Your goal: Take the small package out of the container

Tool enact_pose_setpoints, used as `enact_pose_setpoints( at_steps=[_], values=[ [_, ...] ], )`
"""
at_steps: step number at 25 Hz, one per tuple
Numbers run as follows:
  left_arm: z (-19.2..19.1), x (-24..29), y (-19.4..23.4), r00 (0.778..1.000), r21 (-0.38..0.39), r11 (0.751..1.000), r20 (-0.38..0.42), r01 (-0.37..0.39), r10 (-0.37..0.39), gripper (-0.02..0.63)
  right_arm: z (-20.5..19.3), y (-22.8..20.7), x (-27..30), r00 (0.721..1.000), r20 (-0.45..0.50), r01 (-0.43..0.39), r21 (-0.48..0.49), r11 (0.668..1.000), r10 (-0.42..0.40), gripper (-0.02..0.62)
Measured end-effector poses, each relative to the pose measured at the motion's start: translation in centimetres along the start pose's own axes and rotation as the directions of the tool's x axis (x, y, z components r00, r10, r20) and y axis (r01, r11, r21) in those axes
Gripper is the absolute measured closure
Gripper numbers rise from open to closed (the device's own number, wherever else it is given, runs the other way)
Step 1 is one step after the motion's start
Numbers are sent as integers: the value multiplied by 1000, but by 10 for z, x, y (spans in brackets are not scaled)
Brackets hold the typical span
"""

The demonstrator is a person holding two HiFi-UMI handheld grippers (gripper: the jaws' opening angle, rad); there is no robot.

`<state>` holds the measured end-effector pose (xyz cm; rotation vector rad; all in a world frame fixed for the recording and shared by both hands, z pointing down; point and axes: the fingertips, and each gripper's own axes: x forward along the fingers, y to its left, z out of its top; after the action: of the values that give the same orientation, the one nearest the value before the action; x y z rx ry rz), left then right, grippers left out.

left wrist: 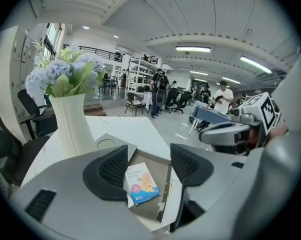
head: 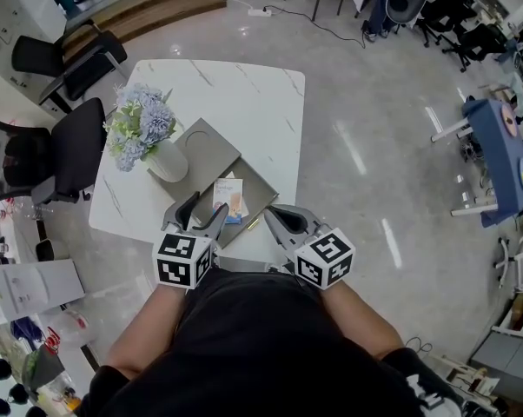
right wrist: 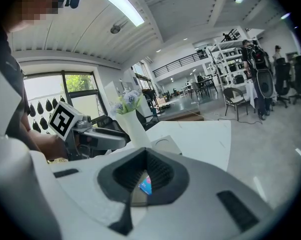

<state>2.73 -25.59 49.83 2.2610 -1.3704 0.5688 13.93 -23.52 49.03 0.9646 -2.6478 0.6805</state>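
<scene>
Blue-edged package [left wrist: 141, 182] runs lengthwise away from open left hand-held gripper [left wrist: 149, 156]; right one [right wrist: 146, 156] shut.

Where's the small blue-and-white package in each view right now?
Head view: small blue-and-white package lies centre, inside the grey container.
Left gripper view: package lower centre, between the parted jaws.
Right gripper view: package sliver lower centre, through the jaws' gap.
Shared landmark: white flower vase.

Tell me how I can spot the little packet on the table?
Find the white square table, then the white vase of pale blue flowers on it. Beside the vase lies an open grey box, with the packet flat inside. It is the only colourful printed thing there, with a blue bottom edge.
</scene>
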Motion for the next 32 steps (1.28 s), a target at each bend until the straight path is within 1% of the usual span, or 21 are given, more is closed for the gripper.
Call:
enact_pose_setpoints(
  at_steps=[4,10,13,16,20,23,28,32],
  values=[
    [-7,4,-4,1000,9,1000,-23,-21,21,304,-3,-3,-7,1000,-7,-4,-3,1000,4,597],
    [-19,15,-13,997,-15,999,-56,-52,51,278,-7,-15,-19,1000,-24,-11,-11,1000,11,597],
    [-32,27,-18,994,-40,997,-89,-66,62,273,-10,-19,-23,999,-36,-26,-14,1000,25,597],
    [-51,42,-20,988,-88,992,-137,-88,76,265,-15,-25,-26,998,-48,-43,-18,999,42,597],
    [-77,63,-9,972,-149,979,-209,-139,107,245,-20,-32,-27,996,-67,-62,-29,998,60,597],
    [-94,78,-1,960,-180,967,-245,-182,135,239,-21,-39,-31,995,-74,-68,-35,997,65,597],
    [-115,100,14,933,-175,952,-305,-250,189,235,-25,-46,-36,993,-88,-76,-44,996,72,597],
    [-130,119,19,915,-169,950,-356,-264,191,225,-27,-59,-41,994,-92,-60,-39,997,56,597]
  ],
)
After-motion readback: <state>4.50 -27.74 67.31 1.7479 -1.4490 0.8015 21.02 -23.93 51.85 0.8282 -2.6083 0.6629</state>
